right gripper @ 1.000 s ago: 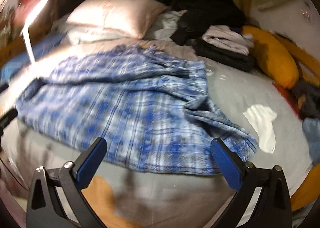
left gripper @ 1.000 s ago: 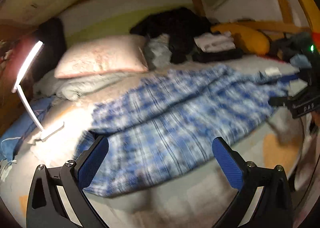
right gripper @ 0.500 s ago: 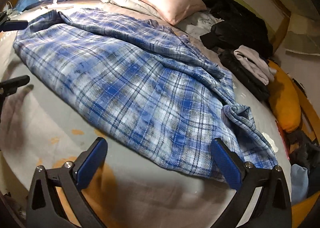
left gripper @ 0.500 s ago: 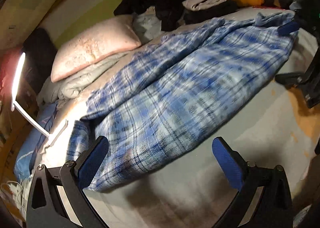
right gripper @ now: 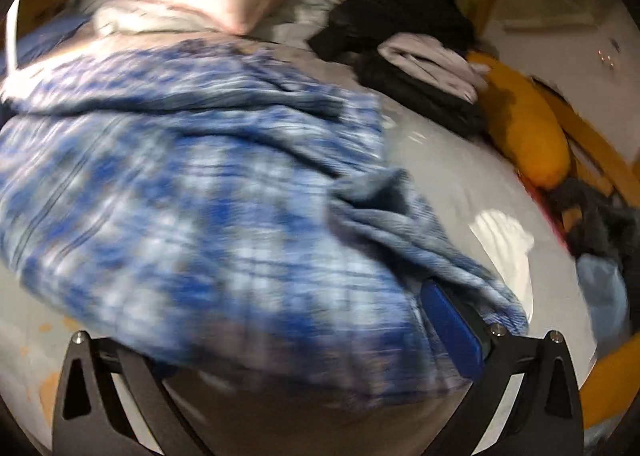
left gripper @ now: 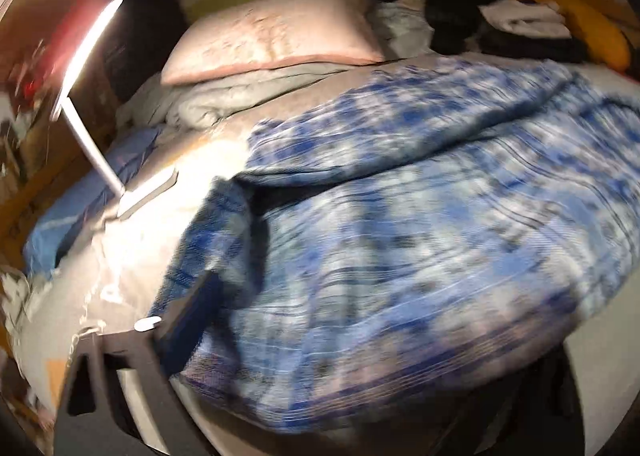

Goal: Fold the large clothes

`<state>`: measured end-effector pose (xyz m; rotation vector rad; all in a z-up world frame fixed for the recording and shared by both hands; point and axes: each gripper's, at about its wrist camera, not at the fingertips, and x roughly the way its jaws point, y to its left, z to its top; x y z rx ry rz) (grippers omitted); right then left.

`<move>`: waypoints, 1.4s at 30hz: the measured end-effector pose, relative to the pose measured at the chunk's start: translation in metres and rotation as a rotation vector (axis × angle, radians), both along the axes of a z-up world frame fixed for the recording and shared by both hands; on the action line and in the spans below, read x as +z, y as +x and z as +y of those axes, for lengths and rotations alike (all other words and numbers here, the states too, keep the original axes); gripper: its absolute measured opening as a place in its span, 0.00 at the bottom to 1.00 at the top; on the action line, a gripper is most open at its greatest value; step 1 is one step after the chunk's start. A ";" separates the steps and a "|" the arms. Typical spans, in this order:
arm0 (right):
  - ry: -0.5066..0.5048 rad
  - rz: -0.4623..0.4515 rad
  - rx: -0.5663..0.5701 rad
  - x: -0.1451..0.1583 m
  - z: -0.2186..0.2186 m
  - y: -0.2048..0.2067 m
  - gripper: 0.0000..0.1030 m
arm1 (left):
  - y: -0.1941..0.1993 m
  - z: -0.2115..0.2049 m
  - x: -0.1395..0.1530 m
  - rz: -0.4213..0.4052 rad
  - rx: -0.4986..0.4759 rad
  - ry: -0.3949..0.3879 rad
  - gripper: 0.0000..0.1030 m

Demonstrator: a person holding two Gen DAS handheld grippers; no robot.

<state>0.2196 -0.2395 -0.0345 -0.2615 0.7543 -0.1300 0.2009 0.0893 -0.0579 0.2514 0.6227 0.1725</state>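
Left wrist view shows the blue plaid garment (left gripper: 400, 240) spread on the bed (left gripper: 160, 256), both the left tongs (left gripper: 320, 356) and right tongs (right gripper: 288, 340) closing partway over its near hem without yet pinching; a shallow bite risks slipping.

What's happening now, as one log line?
blanket: spread on bed | left tongs: just been closing, blanket between | right tongs: just been closing, blanket between

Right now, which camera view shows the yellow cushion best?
The right wrist view: the yellow cushion lies there almost whole, beside the dark folded clothes. The left wrist view shows only a small part of it at the top right edge.
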 end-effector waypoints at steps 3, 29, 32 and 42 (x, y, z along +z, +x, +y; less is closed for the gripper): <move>-0.014 -0.032 -0.050 0.005 -0.011 0.002 0.41 | 0.002 0.007 0.003 -0.005 0.042 0.020 0.18; 0.075 -0.110 0.066 0.118 -0.017 0.067 0.03 | 0.093 0.038 0.099 0.159 0.042 -0.089 0.05; 0.116 -0.045 0.042 0.105 -0.023 0.108 0.04 | 0.132 0.037 0.084 0.212 0.052 -0.063 0.06; 0.159 0.097 -0.055 0.064 -0.021 0.195 0.04 | 0.208 0.047 0.045 0.303 0.057 -0.072 0.09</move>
